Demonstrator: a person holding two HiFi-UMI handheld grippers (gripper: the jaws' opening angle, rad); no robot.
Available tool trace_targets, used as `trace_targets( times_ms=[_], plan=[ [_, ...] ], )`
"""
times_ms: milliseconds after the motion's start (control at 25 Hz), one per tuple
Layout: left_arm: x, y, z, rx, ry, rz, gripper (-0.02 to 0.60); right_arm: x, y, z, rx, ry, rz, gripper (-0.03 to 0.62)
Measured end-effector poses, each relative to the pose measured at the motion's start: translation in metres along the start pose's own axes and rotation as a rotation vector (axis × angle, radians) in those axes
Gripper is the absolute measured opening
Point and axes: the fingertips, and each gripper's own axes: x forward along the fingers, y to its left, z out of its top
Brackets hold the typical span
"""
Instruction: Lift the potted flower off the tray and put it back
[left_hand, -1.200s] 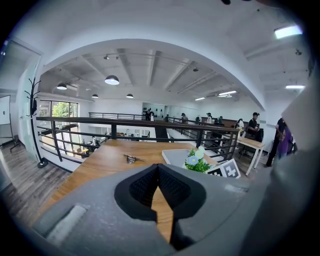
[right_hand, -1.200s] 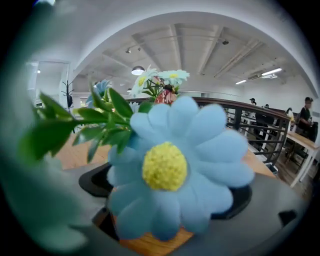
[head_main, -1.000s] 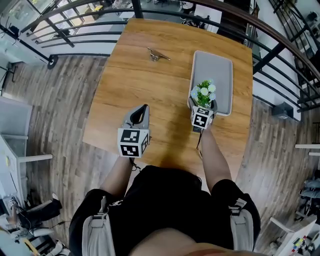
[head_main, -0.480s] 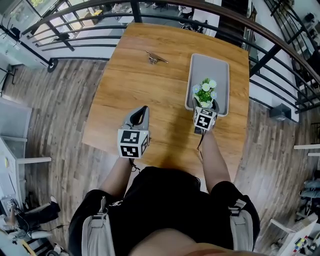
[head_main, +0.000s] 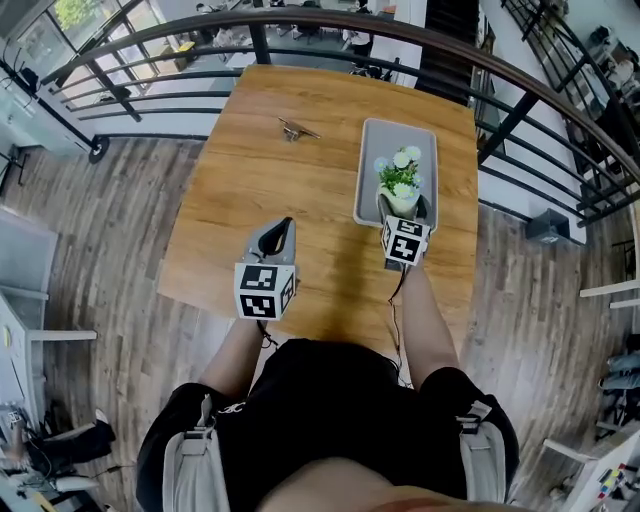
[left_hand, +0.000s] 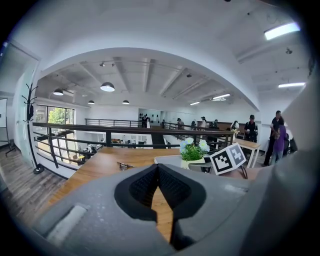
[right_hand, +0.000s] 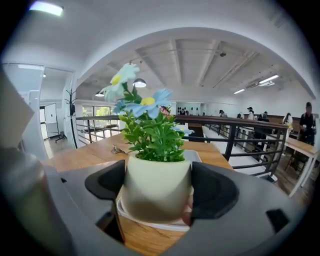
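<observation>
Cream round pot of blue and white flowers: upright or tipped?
Upright. The cream pot has a level rim; its green stems rise straight.

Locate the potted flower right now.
Head view, right side: the potted flower is gripped between the right gripper's closing jaws, pads on the pot, held above the near end of the grey tray on the wooden table.

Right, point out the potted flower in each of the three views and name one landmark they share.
Head view: potted flower right of centre, at the near end of the grey tray.
Left gripper view: potted flower small, right of centre.
Right gripper view: potted flower large, centre foreground.
Shared landmark: small metal object on the table, left of the flower in every view.
</observation>
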Motion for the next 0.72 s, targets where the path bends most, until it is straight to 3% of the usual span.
trace_targets(
  times_ms=[720],
  plan=[
    [0.005,-0.101,0.042,0.000,-0.097,-0.105,0.012,-0.147,-0.050,0.133,-0.048,-0.331,0.006,0.416]
  ],
)
